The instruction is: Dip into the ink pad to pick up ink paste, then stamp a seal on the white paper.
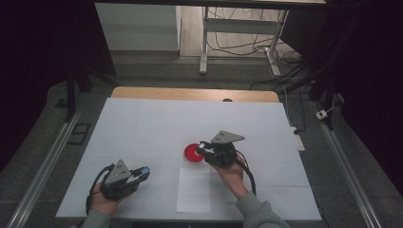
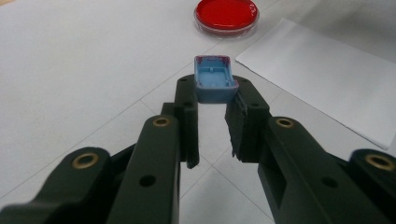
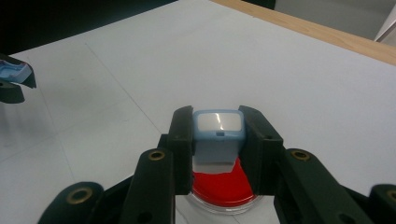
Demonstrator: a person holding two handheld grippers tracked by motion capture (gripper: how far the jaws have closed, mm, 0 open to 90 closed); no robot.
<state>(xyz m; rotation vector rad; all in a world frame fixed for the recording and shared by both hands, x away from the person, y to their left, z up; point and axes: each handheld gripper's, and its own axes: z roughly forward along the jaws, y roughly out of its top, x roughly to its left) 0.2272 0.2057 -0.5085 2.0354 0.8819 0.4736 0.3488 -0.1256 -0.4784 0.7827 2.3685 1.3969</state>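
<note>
While round red dish [image 1: 192, 153] gleams, both jaws pinch boxy blue pieces.

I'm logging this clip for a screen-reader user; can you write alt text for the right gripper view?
The right hand-held gripper is shut on a small light-blue block with a pale glossy top face, held just above a round dish of red material on a white table. At the left edge, the other hand-held gripper holds a blue piece.
</note>
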